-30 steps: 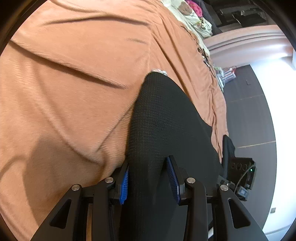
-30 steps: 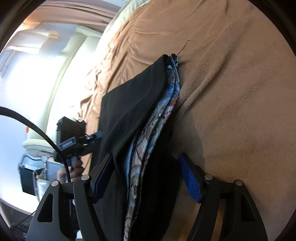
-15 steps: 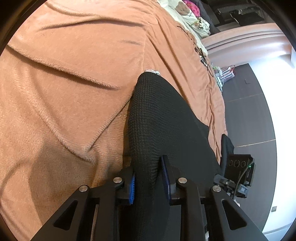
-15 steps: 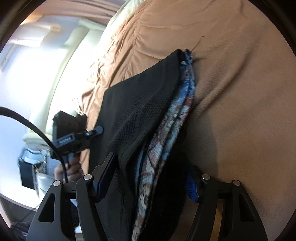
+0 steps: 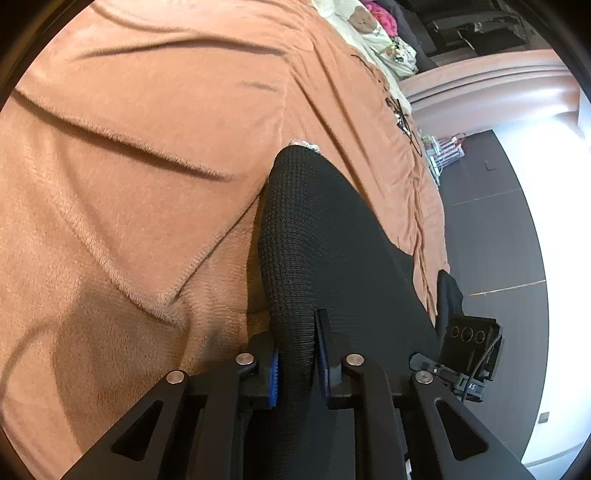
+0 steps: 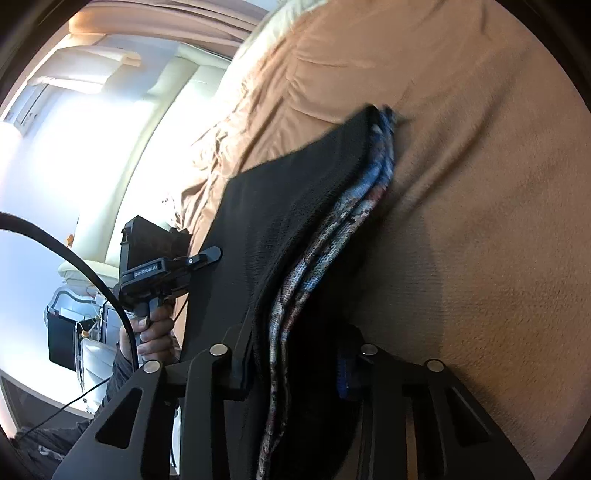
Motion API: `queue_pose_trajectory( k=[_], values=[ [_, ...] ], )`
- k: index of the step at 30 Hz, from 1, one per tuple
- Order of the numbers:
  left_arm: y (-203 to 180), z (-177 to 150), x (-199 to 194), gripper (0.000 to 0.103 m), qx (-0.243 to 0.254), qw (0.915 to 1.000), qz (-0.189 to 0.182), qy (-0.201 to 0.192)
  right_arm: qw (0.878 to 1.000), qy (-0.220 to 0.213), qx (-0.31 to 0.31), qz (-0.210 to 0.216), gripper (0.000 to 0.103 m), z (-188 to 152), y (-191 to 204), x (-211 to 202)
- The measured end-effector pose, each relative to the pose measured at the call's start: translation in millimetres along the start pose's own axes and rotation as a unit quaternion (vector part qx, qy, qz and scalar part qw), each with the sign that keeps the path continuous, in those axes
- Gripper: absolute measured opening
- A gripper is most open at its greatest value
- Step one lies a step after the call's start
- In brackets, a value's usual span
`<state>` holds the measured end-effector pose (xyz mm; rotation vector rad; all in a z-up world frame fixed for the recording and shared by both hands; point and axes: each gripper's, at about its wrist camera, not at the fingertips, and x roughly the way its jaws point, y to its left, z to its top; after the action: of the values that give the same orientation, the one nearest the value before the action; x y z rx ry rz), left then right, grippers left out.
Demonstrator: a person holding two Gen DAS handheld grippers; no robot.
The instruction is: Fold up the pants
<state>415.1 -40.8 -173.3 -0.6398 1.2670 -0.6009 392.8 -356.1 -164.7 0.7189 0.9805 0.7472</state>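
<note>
The black knit pants [image 5: 332, 240] lie on an orange-tan blanket [image 5: 147, 147] on a bed. My left gripper [image 5: 297, 354] is shut on a bunched fold of the pants at their near edge. In the right wrist view the pants [image 6: 280, 206] show a blue patterned inner lining [image 6: 332, 236] along one edge. My right gripper [image 6: 295, 365] is shut on that layered edge; the blue pad [image 6: 345, 373] presses the fabric. The left gripper [image 6: 207, 256] shows there at the far side, held in a hand.
The blanket [image 6: 480, 184] is creased in long ridges. The bed edge drops to a dark floor [image 5: 491, 240] at the right. Pillows and colourful clothes [image 5: 373, 26] lie at the bed's far end. A cable [image 6: 85, 266] hangs at the left.
Both grippers have closed on the pants: the left from wide open to pinching a fold, the right onto the layered edge. The pants have shifted and lifted slightly.
</note>
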Motion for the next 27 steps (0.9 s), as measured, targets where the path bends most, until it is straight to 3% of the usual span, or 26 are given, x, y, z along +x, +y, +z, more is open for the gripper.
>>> queue_pose_trajectory(
  k=[12, 27],
  values=[
    [-30.0, -7.0, -36.5, 0.011, 0.039, 0.9982, -0.018, -0.041, 0.995, -0.046, -0.083, -0.034, 0.027, -16.2, 66.4, -19.9],
    [-65.4, -43.4, -122.6, 0.01, 0.085, 0.9883, -0.03, -0.124, 0.977, -0.11, -0.175, -0.055, 0.026, -76.8, 158.5, -32.9]
  ],
)
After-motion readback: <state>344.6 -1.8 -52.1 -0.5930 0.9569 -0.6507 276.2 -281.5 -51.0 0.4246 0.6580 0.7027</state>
